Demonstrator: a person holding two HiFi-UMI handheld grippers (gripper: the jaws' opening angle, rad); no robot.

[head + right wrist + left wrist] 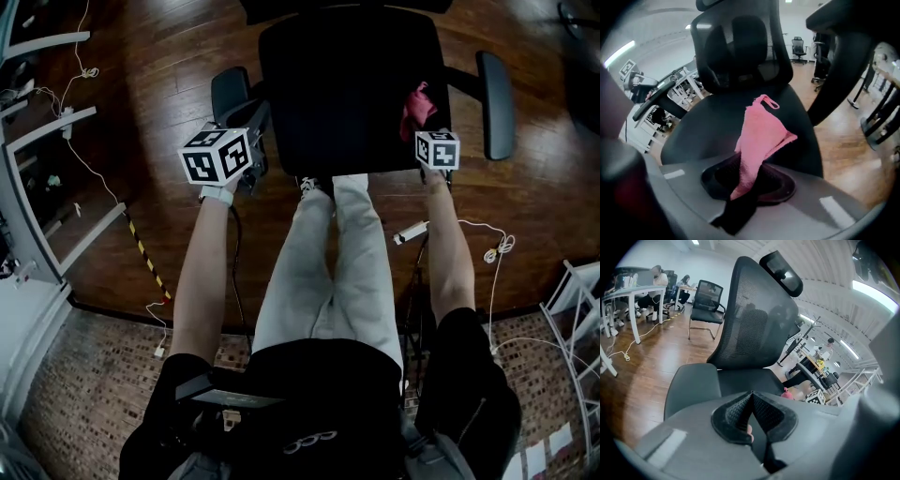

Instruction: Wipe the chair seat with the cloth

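The black office chair seat (342, 89) stands in front of me. My right gripper (427, 129) is shut on a pink cloth (415, 108) that hangs over the seat's right side. In the right gripper view the cloth (761, 136) rises from between the pads of the right gripper (747, 180) and drapes above the seat (712, 124). My left gripper (248, 155) is held beside the chair's left armrest (228, 94). In its own view the left gripper (752, 397) has its pads meeting with nothing between them, and the seat (740, 380) and cloth (789, 393) lie beyond.
The right armrest (497, 103) juts out beside the cloth. The person's light-trousered legs (337, 272) stand at the seat's front edge. Cables (492, 248) trail over the wood floor, and white shelving (56, 122) lines the left. A second chair (705, 305) and desks stand behind.
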